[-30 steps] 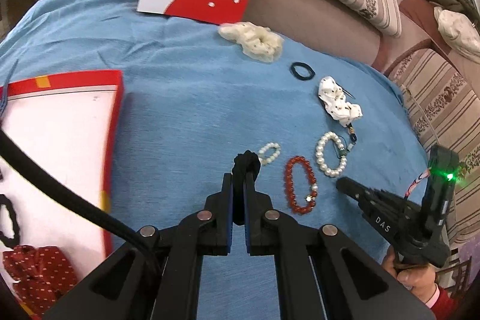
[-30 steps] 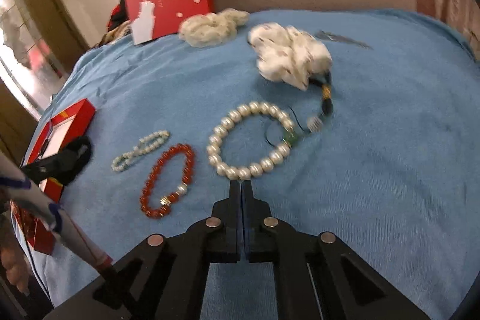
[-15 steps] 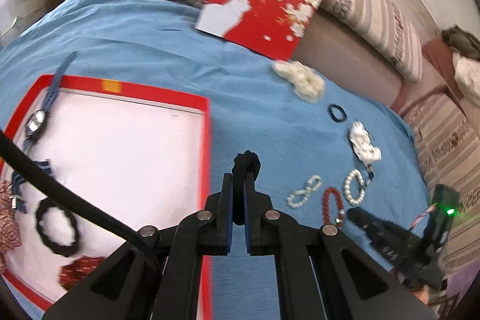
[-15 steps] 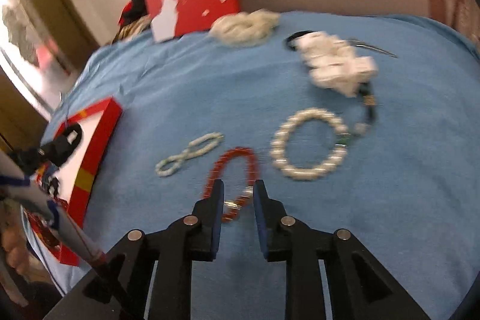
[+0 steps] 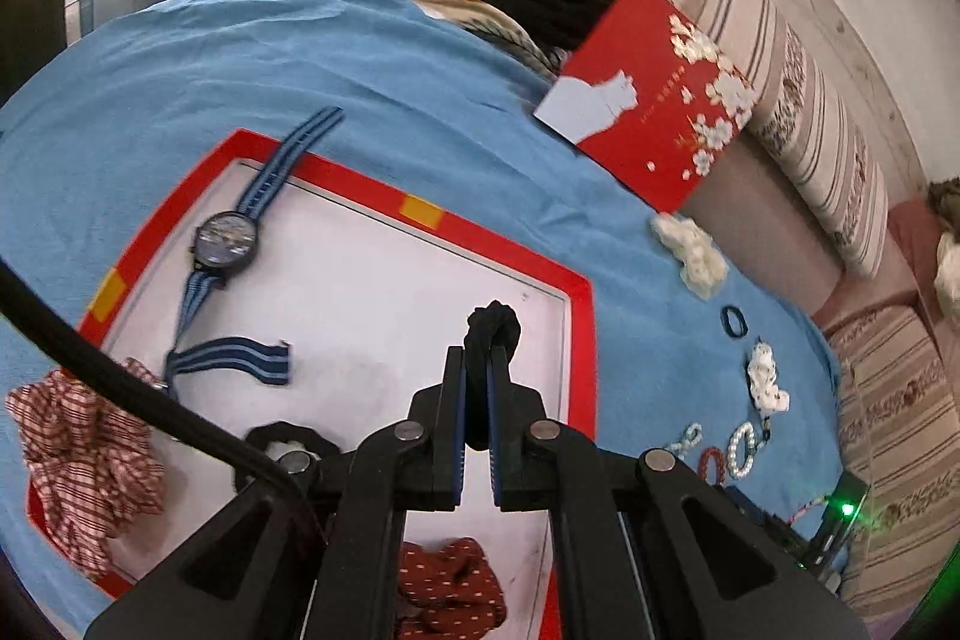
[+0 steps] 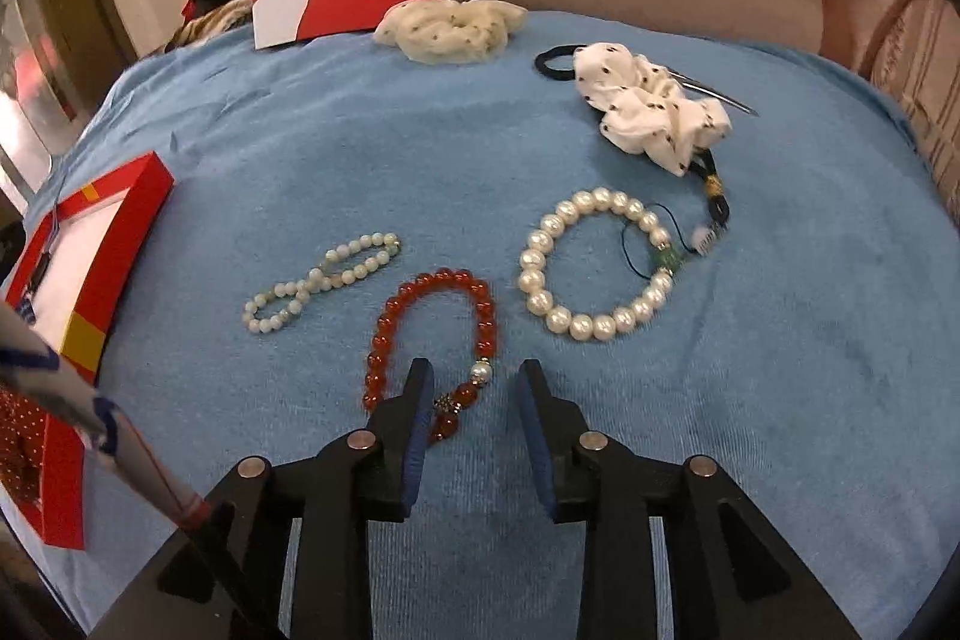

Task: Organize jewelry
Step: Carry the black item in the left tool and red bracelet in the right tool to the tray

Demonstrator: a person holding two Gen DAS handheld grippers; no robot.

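Jewelry sorting update: in the left wrist view the left gripper [image 5: 477, 370], clamped on a black hair tie [image 5: 493, 325], has swung from the blue bedspread [image 5: 300, 58] to over the red tray [image 5: 576, 280], so a drop looks next. Right wrist view: the right gripper [image 6: 477, 382] has opened wide, straddling the red bead bracelet [image 6: 432, 334] on the bed.

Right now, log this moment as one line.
left tongs: shut on black scrunchie, over red tray | right tongs: open, straddling red bracelet

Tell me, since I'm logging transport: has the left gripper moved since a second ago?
Yes. The left gripper, shut on a black hair tie, went from the blue cloth to over the red tray.
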